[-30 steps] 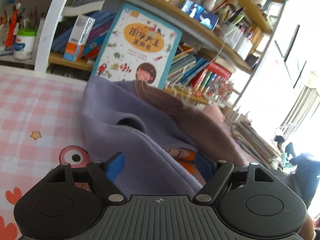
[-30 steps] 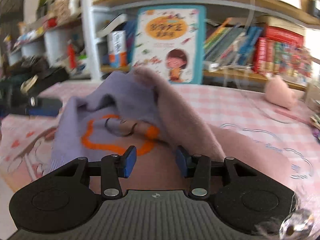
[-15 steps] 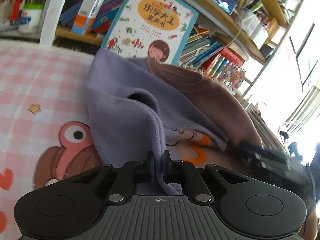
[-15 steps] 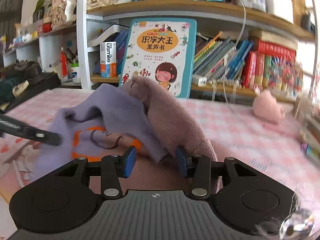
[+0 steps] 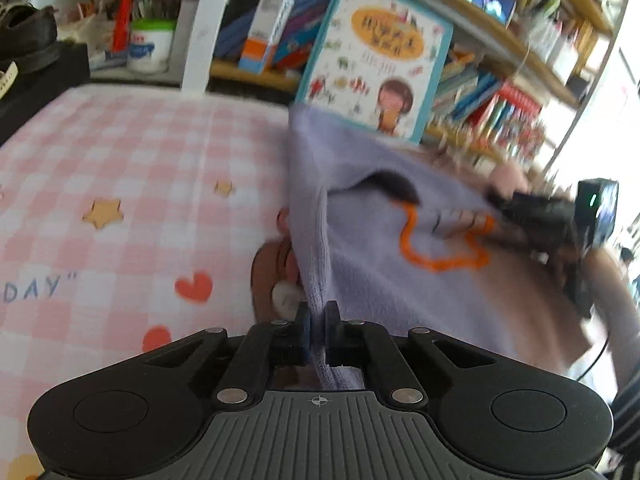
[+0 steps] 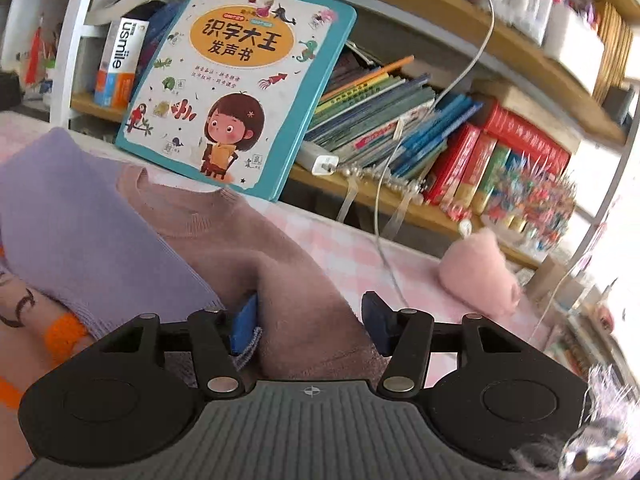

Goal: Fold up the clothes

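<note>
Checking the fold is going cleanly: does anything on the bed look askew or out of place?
The lilac sweater lies rumpled, half across the brown sweater rather than flat. The left gripper pinches its edge, so the cloth is taut and lifted. Nothing looks damaged.

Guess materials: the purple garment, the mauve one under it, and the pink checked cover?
Purple garment: soft fleecy knit, matte; ribbed edge, fuzzy nap, stitched orange outline. Mauve garment: fine knit, probably wool or acrylic; ribbed collar, slight fuzz. Checked cover: smooth, flat printed cotton-like fabric; can't confirm fibre.
</note>
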A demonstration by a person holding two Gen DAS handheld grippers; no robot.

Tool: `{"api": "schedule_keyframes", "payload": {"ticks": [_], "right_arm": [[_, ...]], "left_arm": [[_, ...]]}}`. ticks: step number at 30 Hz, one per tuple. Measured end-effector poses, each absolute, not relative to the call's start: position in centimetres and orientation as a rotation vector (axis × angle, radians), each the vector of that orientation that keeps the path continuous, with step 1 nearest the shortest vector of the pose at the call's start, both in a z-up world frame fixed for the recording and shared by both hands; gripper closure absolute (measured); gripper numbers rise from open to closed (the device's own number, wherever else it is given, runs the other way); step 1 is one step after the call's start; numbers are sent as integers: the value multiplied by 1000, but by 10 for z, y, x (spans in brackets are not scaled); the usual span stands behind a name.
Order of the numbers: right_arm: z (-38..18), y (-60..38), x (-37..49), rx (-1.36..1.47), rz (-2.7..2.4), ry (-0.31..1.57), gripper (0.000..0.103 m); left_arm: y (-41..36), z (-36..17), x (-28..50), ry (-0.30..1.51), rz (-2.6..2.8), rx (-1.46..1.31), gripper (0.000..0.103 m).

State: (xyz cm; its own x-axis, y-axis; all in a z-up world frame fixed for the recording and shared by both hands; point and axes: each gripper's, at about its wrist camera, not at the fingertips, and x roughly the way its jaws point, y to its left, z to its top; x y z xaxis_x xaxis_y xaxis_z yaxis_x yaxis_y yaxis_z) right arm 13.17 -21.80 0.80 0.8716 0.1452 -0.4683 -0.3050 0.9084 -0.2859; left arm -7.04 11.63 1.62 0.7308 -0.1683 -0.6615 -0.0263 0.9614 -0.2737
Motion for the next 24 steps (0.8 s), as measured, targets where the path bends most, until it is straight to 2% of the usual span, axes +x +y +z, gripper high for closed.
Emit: {"api": "schedule_keyframes", "payload": {"ticks": [2,3,8,11,14,19,24], "right_arm": [[14,-222,125,-336,250,444,50],[17,-224,121,-316,257,436,49],[26,-229,93,-242,296,426,48],[26,-230,71,-191,360,454,46],[22,-226,48,-211,410,492,46],[12,-226,18,-267,402,537,46],[3,-234,-1,-322,350,543,46]], "left_arm": [[115,23,-70,723,-36,-204,85],[116,29,-71,695,-6,-175,78],[108,66,-73,508,103,3,76],[88,76,-60,456,12,24,76],[50,74,-34,462,-103,95,75],[-18,61,3,445,-248,270,55],[-69,39,24,455,-371,402,54]]}}
